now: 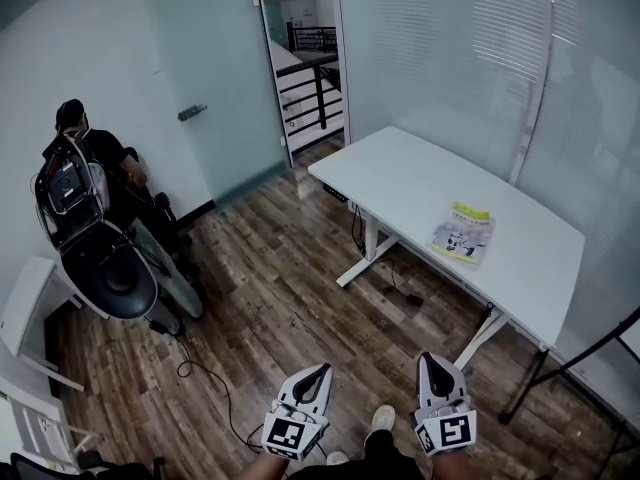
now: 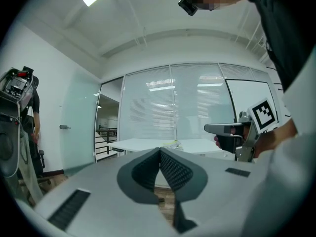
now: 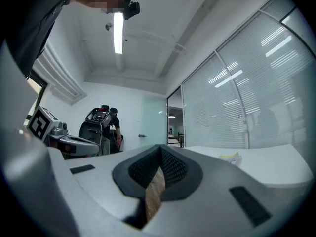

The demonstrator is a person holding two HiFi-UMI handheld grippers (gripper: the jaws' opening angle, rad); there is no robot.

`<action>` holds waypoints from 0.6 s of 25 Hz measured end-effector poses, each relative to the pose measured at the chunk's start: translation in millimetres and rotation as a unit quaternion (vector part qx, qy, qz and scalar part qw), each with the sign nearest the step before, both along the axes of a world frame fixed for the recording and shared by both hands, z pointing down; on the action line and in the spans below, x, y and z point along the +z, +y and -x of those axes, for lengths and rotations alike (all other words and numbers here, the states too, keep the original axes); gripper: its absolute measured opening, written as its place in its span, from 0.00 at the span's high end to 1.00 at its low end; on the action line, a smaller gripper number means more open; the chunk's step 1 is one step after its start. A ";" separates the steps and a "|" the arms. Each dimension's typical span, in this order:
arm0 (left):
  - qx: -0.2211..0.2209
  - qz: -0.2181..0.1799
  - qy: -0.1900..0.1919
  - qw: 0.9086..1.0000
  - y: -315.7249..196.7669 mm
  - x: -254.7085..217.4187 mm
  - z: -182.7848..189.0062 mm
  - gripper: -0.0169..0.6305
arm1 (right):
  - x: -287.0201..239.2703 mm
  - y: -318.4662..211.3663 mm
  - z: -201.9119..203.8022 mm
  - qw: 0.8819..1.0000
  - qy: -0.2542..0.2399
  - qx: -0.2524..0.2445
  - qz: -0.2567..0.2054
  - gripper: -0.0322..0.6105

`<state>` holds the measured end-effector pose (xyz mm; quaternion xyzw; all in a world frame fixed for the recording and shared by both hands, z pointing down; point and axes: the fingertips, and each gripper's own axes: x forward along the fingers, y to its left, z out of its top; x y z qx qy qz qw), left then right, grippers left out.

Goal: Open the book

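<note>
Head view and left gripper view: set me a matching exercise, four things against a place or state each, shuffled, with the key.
Things:
1. book
2. left gripper
3. person in black
4. white table

Places or states:
A. beside a dark machine
B. jaws together, nothing between them
C. lying closed on the tabletop
D. standing on the wooden floor, along the frosted glass wall

Pairs: 1-C, 2-B, 3-A, 4-D.
</note>
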<state>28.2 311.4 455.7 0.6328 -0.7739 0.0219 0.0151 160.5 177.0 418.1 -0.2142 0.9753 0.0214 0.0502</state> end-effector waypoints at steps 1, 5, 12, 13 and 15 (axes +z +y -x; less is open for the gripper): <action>0.002 0.000 -0.001 1.000 -7.8 -1.0 1.5 0.96 | 0.0 -5.8 3.6 1.000 0.000 -0.003 0.000 0.94; 0.008 -0.004 -0.005 1.000 -47.4 -3.6 10.1 0.96 | 3.6 -35.3 19.8 1.000 0.004 -0.020 0.005 0.94; -0.001 -0.012 -0.016 1.000 -106.8 -10.5 41.4 0.96 | 1.7 -100.6 31.9 1.000 -0.005 -0.021 0.015 0.94; -0.001 -0.012 -0.017 1.000 -115.1 -11.6 44.6 0.96 | 1.0 -109.7 33.9 1.000 -0.005 -0.019 0.017 0.94; 0.001 -0.012 -0.018 1.000 -131.8 -12.8 48.4 0.96 | 0.5 -125.6 39.2 1.000 -0.003 -0.017 0.018 0.94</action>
